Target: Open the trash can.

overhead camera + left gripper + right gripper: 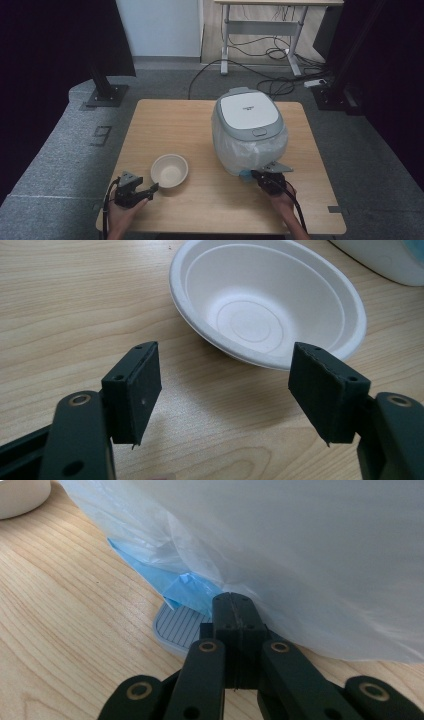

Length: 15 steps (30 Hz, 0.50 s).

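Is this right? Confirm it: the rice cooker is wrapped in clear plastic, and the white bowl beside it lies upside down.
Not quite. The rice cooker is wrapped in clear plastic, but the white bowl stands upright, its hollow facing up, as the left gripper view shows.

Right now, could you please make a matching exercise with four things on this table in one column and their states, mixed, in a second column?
Things:
1. bowl
2. rice cooker
3. left gripper
4. right gripper

States:
A. jaws shut, tips at the plastic
B. empty, upright
C. jaws wide apart, nothing between them
D. lid down, wrapped in clear plastic

Pairs: 1-B, 2-D, 3-C, 4-A
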### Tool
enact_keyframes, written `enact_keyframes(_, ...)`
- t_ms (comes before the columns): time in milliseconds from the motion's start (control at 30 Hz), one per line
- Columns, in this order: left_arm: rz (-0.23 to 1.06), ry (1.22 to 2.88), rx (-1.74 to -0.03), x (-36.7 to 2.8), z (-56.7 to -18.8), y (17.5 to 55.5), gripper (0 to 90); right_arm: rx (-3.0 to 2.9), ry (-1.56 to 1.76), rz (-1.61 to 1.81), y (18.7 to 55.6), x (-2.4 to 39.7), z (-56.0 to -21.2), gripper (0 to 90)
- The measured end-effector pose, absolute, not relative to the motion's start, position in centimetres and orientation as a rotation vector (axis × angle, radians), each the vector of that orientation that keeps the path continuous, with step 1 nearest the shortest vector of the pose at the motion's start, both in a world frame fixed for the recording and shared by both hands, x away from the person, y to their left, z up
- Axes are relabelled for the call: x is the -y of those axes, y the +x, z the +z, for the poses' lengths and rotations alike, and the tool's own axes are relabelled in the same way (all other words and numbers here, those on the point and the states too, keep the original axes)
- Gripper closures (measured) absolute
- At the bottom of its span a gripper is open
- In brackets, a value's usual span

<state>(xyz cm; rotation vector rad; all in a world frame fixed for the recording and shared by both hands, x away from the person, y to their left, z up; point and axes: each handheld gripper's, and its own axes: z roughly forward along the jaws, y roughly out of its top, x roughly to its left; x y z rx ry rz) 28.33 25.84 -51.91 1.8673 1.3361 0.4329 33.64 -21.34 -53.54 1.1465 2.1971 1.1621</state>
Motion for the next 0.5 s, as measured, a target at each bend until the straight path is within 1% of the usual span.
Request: enact_keyframes(500, 0.431, 1.871, -1.334, -25.80, -51.90, 28.34, 29.0, -2.222, 1.158, 1.146, 33.86, 21.33, -54.01, 89.8)
